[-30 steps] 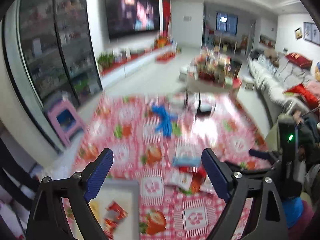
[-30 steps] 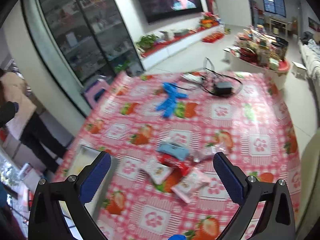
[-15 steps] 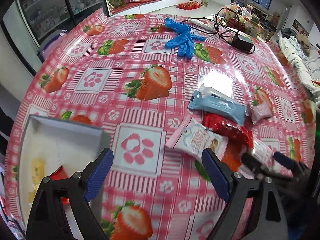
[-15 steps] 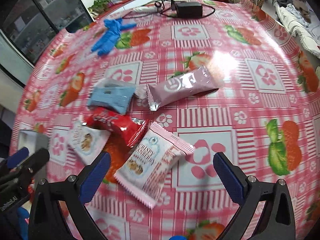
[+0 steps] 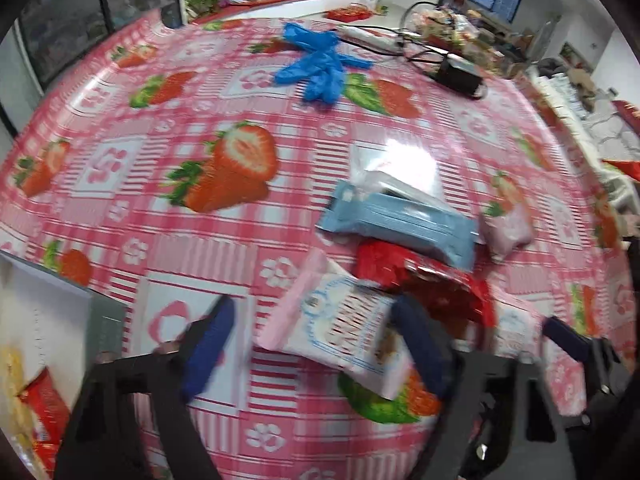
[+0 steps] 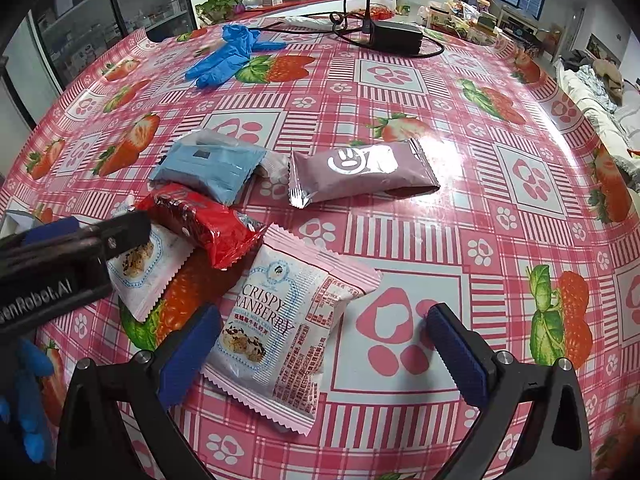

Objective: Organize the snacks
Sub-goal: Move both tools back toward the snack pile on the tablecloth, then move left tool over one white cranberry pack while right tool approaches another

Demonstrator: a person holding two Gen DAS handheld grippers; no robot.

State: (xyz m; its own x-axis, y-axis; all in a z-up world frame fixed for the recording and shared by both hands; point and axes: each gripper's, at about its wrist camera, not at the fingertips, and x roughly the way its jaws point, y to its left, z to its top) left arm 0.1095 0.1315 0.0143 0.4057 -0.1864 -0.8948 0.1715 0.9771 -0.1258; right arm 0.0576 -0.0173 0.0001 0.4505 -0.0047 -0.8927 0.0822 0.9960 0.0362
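Observation:
Several snack packets lie on the strawberry tablecloth. My left gripper (image 5: 316,350) is open, low over a pink-and-white cranberry packet (image 5: 340,328) that lies between its fingers. A red packet (image 5: 432,280) and a light blue packet (image 5: 396,220) lie just beyond it. My right gripper (image 6: 320,344) is open around a second cranberry packet (image 6: 288,320). A mauve packet (image 6: 360,172), the blue packet (image 6: 208,168) and the red packet (image 6: 196,228) lie further out. The left gripper's fingers (image 6: 120,232) show at the left edge, over the first cranberry packet (image 6: 148,268).
A white box (image 5: 44,340) holding a red snack (image 5: 44,412) stands at the near left. Blue gloves (image 6: 224,60) and a black power adapter (image 6: 394,36) with cables lie at the far side of the table (image 6: 520,208).
Both grippers have dropped from a high view of the room to just above the table. Each open gripper now straddles a cranberry packet. The packets have not moved.

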